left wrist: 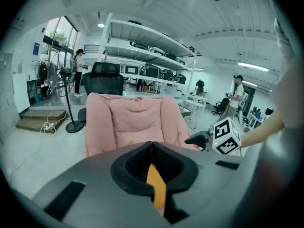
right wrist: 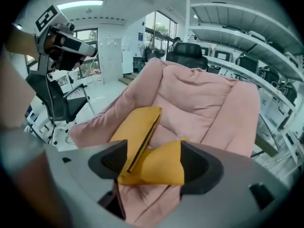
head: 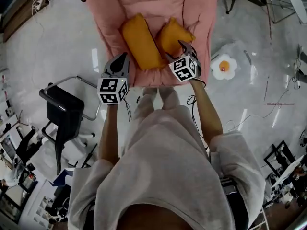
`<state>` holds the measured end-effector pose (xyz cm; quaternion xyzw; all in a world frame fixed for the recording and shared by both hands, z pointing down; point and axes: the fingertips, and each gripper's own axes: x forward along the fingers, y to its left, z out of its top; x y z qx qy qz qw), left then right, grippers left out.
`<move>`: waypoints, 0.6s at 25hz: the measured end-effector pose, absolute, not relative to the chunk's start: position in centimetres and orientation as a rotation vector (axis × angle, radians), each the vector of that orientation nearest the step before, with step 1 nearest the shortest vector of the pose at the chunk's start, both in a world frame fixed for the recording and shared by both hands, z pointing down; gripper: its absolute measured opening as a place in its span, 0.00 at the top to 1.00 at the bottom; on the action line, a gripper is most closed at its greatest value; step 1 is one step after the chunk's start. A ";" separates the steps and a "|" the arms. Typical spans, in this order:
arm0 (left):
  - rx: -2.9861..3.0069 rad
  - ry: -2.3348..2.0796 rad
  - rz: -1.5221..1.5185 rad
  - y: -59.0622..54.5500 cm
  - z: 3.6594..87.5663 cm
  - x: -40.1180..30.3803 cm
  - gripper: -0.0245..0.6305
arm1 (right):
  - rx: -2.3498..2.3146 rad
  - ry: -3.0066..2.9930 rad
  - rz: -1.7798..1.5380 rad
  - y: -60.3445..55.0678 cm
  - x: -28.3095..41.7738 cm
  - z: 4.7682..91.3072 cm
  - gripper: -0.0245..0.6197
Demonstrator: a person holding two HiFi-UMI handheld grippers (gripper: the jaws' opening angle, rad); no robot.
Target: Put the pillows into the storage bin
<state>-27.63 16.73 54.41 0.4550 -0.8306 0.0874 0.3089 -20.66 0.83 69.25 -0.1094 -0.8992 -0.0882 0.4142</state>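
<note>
opening step of the task: the reach for the first pillow. two orange pillows lie side by side on the surface point(head: 196, 13), a pink padded lounger seat directly ahead of the person; left pillow point(head: 139, 42), the longer one, runs lengthwise down the seat with a dark seam along one edge; right pillow point(head: 173, 35) lies beside it, the two touching or nearly so at their lower ends.

right hand-held gripper point(right wrist: 153, 152): jaws spread wide; the near corner of the right pillow sits between them; neither jaw visibly presses the fabric, so nothing is held.

left hand-held gripper point(left wrist: 152, 145): jaws closed tip to tip; a sliver of orange shows through the slit behind the tips, judged to be the left pillow seen below rather than pinched cloth; in the head view this gripper hangs at the front left edge of the surface, just beside that pillow's lower end.

storage bin: in none of the three views, so its position cannot be given.

judged progress: neither pillow lifted, none stowed.

next move, as a judgement: the right jaws need to close on the pillow corner, deep enough that the soft filling does not slip out; the left jaws need to open before they can take the other pillow; the bin has then to be located before either pillow can be carried to it.
</note>
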 end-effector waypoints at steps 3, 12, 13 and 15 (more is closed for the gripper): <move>1.126 -2.196 0.199 20.1 56.4 -28.6 0.94 | -0.368 -2.211 -0.204 4.4 -22.3 72.0 0.42; 1.041 -2.149 0.134 24.1 62.0 -30.1 0.94 | -0.491 -2.071 -0.025 10.0 -25.0 80.3 0.36; 1.039 -2.145 0.131 24.2 62.5 -30.2 0.94 | -0.491 -2.058 0.010 10.2 -25.1 81.4 0.34; 1.034 -2.137 0.128 24.4 63.5 -30.2 0.94 | -0.483 -2.042 0.062 10.4 -25.4 83.3 0.32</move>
